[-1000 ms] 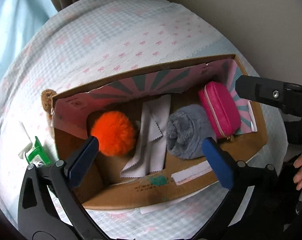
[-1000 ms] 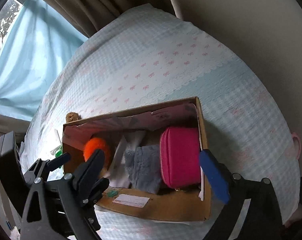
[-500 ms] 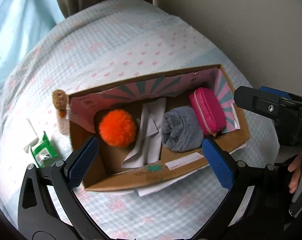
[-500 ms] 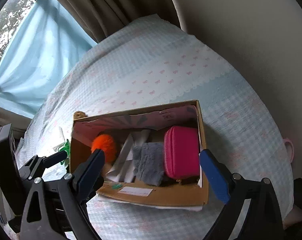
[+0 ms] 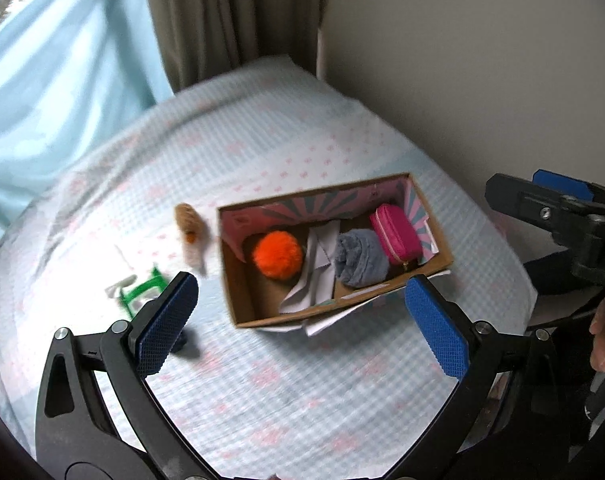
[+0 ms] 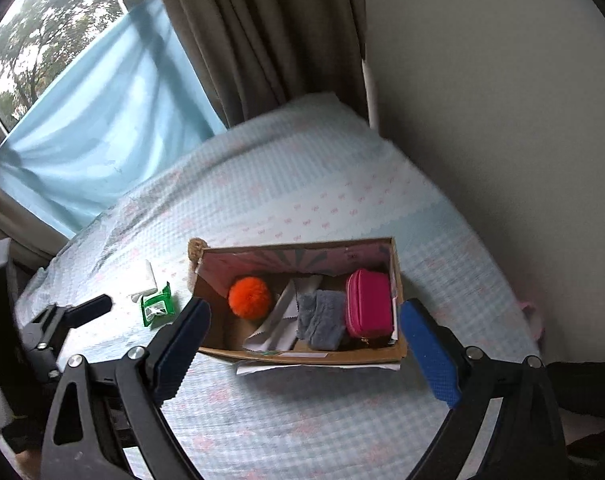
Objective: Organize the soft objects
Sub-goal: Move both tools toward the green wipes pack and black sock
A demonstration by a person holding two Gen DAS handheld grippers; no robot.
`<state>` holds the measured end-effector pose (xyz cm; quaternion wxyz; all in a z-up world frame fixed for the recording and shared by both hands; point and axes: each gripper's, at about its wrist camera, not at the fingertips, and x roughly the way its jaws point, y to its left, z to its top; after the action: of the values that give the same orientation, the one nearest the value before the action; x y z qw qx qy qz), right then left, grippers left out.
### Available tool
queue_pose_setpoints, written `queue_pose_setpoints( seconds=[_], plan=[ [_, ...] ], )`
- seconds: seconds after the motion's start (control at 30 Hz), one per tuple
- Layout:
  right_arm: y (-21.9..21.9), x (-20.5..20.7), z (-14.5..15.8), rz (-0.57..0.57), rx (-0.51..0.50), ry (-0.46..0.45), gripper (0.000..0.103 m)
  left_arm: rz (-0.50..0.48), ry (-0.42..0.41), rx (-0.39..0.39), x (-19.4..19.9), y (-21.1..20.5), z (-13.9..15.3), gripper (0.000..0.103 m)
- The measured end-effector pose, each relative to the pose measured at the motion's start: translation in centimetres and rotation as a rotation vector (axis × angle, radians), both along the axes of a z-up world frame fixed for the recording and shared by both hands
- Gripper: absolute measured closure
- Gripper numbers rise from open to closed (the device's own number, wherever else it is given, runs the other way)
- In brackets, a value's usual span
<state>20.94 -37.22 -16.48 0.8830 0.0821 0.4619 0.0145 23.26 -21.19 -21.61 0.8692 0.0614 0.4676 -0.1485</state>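
A cardboard box (image 5: 246,304) (image 6: 302,356) stands on the bed. It holds an orange pom-pom (image 5: 277,254) (image 6: 249,297), a white cloth (image 5: 312,276) (image 6: 280,324), a grey fluffy roll (image 5: 360,260) (image 6: 321,318) and a pink zip pouch (image 5: 394,234) (image 6: 368,308). A brown plush toy (image 5: 190,232) (image 6: 196,247) lies outside the box's left end. My left gripper (image 5: 302,320) is open and empty, high above the bed in front of the box. My right gripper (image 6: 302,344) is open and empty, also in front of the box.
A green packet (image 5: 140,292) (image 6: 157,310) and a small white item (image 6: 142,282) lie on the bedspread (image 5: 302,392) left of the box. A small dark object (image 5: 182,342) lies by my left fingertip. Curtains (image 6: 262,32), a window and a wall (image 6: 502,80) stand behind the bed.
Both grippers have pulled up and back from the box, which now looks smaller. More of the bed, the plush toy and the green packet have come into view. Both stay open.
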Motion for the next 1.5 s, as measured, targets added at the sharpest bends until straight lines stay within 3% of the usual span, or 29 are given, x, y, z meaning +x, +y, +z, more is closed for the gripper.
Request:
queue_pose_setpoints(
  seconds=[0.37, 0.77, 1.07, 1.27, 1.5],
  plan=[
    [9.6, -7.0, 5.6, 0.067, -0.050, -0.131, 0.009, 0.117, -0.190, -0.024, -8.5, 11.9, 7.8, 0.000],
    [20.3, -11.6, 6.7, 0.039, -0.043, -0.242, 0.009, 0.159, -0.262, -0.042, -13.4, 26.4, 9.2, 0.000],
    [27.6, -12.5, 3.6, 0.068, -0.077, -0.221, 0.009, 0.070, -0.266, 0.013, -12.0, 32.2, 7.1, 0.000],
    [30.2, -9.9, -1.1, 0.126, -0.145, -0.145, 0.009, -0.008, -0.211, 0.019, -8.0, 32.3, 3.9, 0.000],
    [31.2, -5.9, -7.7, 0.175, -0.210, -0.098, 0.009, -0.131, -0.162, 0.129, -1.4, 30.6, -1.6, 0.000]
  ],
)
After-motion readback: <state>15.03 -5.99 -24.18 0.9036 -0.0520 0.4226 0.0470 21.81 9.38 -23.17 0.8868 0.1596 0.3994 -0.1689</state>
